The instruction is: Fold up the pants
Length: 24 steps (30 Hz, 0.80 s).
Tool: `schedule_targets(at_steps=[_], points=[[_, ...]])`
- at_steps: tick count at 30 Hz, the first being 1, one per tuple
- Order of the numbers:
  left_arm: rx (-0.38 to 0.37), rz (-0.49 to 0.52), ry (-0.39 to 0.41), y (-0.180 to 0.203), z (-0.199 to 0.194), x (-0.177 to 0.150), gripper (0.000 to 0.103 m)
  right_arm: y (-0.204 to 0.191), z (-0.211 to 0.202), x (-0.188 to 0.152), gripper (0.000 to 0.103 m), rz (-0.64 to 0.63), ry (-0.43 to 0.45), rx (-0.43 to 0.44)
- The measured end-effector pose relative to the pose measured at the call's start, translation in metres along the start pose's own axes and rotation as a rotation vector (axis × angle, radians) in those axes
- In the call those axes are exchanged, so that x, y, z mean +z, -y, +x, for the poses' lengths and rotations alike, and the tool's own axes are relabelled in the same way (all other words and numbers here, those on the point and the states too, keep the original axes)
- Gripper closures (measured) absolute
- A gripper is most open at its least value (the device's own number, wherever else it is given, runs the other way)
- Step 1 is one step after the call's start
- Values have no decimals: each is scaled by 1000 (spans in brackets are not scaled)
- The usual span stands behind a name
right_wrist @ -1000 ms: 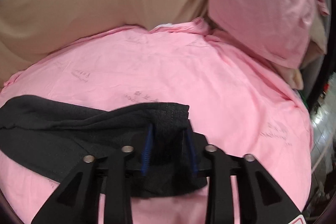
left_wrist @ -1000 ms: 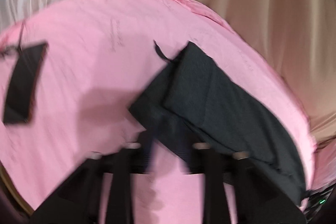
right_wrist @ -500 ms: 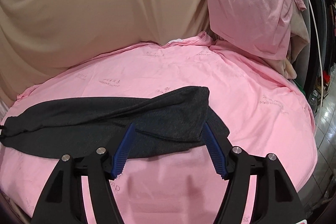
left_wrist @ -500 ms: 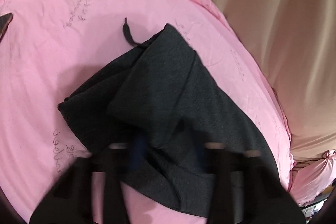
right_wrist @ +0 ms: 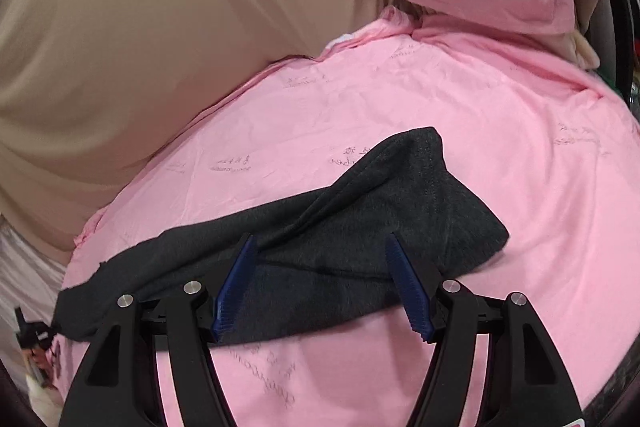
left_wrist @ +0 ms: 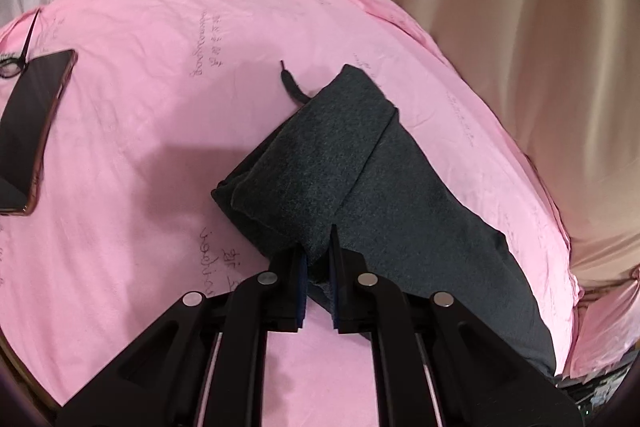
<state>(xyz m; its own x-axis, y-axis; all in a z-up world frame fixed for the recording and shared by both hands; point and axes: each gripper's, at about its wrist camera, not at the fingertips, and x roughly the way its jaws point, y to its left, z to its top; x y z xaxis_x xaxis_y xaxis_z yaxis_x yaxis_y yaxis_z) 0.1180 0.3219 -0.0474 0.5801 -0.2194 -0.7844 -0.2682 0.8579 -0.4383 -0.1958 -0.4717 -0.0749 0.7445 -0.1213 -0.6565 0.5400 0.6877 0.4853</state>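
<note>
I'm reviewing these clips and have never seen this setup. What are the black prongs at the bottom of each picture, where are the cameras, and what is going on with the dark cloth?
The prongs are two-finger grippers, one held in each of a person's hands; no robot arm is involved. Each picture comes from a fisheye camera on one gripper, looking along its fingers. Dark grey pants lie partly folded on a pink bedsheet, with a phone near the sheet's edge. The left gripper is shut, pinching a fold of the pants. The right gripper stands open over the pants, gripping nothing.
</note>
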Motion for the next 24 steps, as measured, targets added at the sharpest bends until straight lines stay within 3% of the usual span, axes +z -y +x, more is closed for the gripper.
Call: schedule_targets(at_steps=[4,6,7,8,12,14,17,20,22,24], points=[[30,11,-7,5,6,1,95,7,51,21,41,106,-85,-53],[42,18,-19,9,10,4,95,3,71,26,71,83,-100,-119],[44,15,-24,10,11,6,95,-2,74,30,95,60,-92,-149],[40,15,-25,12,10,11,95,-5,68,35,97,69,-74,-101],[-27,24,3,21,-20,31,95,-25,-16,60,99,12,124,114],[-10,59,6,25,-27,31,95,-23,-39,55,99,-40,155,113],[88,109,-23,22,-9,23,95,15,-9,29,99,-26,29,48],[94,67,-97,-1,20,10,95,53,20,-7,98,27,-77,14],[76,52,-92,-11,24,5,94,61,20,-17,96,61,-83,49],[73,62,-74,-11,19,2,93,58,6,-18,77,48,-45,38]])
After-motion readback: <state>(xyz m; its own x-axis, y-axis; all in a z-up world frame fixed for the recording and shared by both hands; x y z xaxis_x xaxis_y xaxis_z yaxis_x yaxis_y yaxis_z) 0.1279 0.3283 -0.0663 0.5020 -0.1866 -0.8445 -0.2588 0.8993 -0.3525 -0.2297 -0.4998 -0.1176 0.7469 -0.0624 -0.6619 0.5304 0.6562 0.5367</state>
